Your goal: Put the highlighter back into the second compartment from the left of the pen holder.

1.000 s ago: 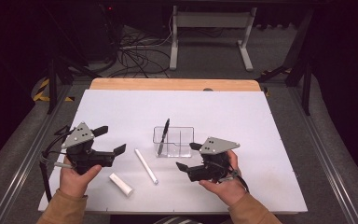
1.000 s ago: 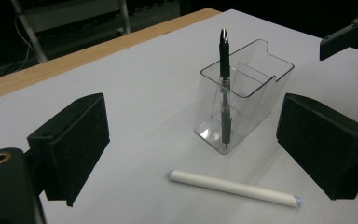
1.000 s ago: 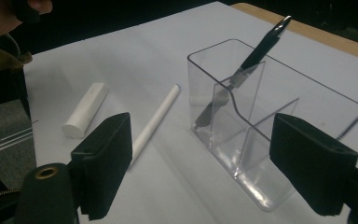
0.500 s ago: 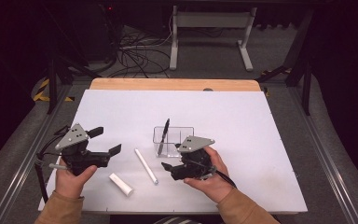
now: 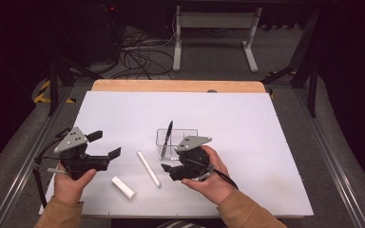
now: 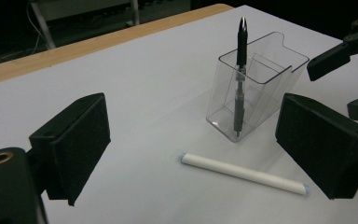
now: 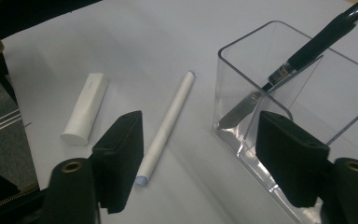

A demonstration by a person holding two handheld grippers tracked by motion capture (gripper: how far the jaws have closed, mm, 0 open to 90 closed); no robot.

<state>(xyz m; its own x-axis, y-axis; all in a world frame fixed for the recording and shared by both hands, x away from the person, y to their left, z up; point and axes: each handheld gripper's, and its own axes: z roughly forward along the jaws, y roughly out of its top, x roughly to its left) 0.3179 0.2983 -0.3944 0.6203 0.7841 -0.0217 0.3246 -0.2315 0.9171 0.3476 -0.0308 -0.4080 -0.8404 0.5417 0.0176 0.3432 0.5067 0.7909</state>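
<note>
A clear plastic holder (image 5: 183, 135) stands mid-table with a black pen (image 5: 167, 137) leaning in it. A long white stick (image 5: 148, 168) lies left of it, and a short white tube (image 5: 123, 187) lies nearer the front edge. My right gripper (image 5: 170, 164) hovers just in front of the holder, pointing left. In the right gripper view (image 7: 205, 149) its jaws have just been closing but stand apart, pressing on nothing; the stick (image 7: 168, 121) ends beside the left jaw and the holder (image 7: 279, 70) rises ahead. My left gripper (image 5: 105, 145) is open at the left, facing the stick (image 6: 242, 173) and holder (image 6: 261, 79).
The white table top (image 5: 266, 142) has a wooden strip (image 5: 180, 86) along its far edge. Beyond it, cables (image 5: 138, 52) and a metal stand (image 5: 214, 28) sit on the dark floor. Rails run along both sides of the table.
My right gripper has moved left, from the holder's right side to just in front of it, and its jaws have narrowed. The left gripper has stayed nearly in place.
</note>
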